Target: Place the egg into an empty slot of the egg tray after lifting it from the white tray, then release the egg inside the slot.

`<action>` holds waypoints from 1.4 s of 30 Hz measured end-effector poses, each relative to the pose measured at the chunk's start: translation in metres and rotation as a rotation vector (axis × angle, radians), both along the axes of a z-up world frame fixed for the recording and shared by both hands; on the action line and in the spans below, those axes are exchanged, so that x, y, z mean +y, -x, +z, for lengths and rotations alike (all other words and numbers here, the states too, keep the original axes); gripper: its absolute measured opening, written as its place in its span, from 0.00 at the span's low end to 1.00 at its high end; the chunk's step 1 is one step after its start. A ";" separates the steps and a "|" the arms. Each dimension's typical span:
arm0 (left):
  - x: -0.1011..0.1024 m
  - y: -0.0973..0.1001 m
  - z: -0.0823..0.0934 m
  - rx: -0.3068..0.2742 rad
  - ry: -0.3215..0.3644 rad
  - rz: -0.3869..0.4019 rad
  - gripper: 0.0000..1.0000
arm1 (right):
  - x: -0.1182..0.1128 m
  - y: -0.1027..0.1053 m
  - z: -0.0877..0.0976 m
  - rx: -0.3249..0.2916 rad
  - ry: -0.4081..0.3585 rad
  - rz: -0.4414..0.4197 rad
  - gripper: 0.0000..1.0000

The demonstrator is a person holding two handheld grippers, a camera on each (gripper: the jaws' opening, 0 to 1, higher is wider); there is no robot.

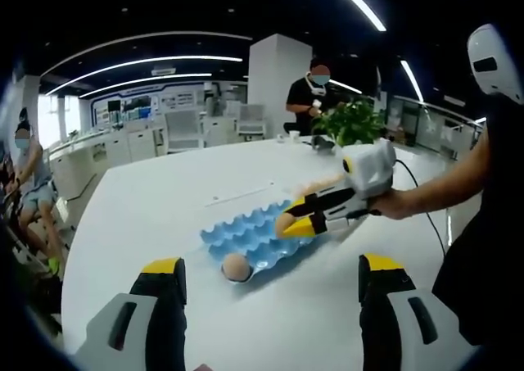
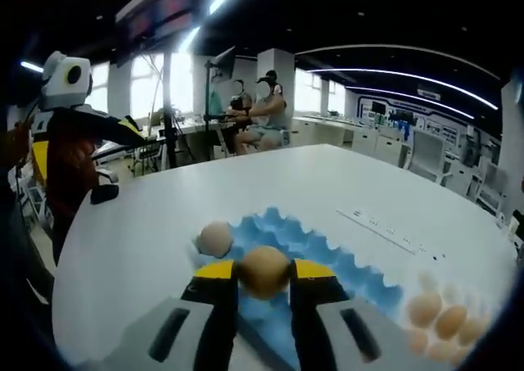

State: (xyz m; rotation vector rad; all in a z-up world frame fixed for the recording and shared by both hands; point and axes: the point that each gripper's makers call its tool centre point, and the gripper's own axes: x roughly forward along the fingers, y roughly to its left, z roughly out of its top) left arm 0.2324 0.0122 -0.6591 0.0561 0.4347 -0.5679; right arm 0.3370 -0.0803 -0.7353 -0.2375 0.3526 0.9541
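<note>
In the right gripper view, my right gripper [image 2: 264,274] is shut on a brown egg [image 2: 264,270], held just above the near side of the blue egg tray [image 2: 344,264]. One pale egg [image 2: 215,238] sits in a slot at the tray's left end. Several more eggs [image 2: 434,312] lie in the white tray at the lower right, blurred. In the left gripper view, my left gripper [image 1: 272,273] stands open over bare table, short of the egg tray [image 1: 250,238] and its seated egg [image 1: 236,266]. The right gripper [image 1: 307,221] reaches in from the right with the held egg [image 1: 284,222].
The white round table [image 2: 147,248] carries a thin pale strip [image 2: 393,228] beyond the tray. A potted plant [image 1: 352,121] stands at the far edge, a person [image 1: 315,92] behind it. Seated people [image 2: 262,117] are off the table's side.
</note>
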 end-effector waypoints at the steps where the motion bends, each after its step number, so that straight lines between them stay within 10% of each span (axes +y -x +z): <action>1: 0.000 0.000 0.000 0.000 0.000 0.001 0.88 | 0.001 0.000 -0.001 0.006 -0.001 0.001 0.24; 42: 0.012 0.004 0.001 0.000 0.001 0.025 0.87 | 0.045 0.009 -0.038 0.034 0.066 0.097 0.25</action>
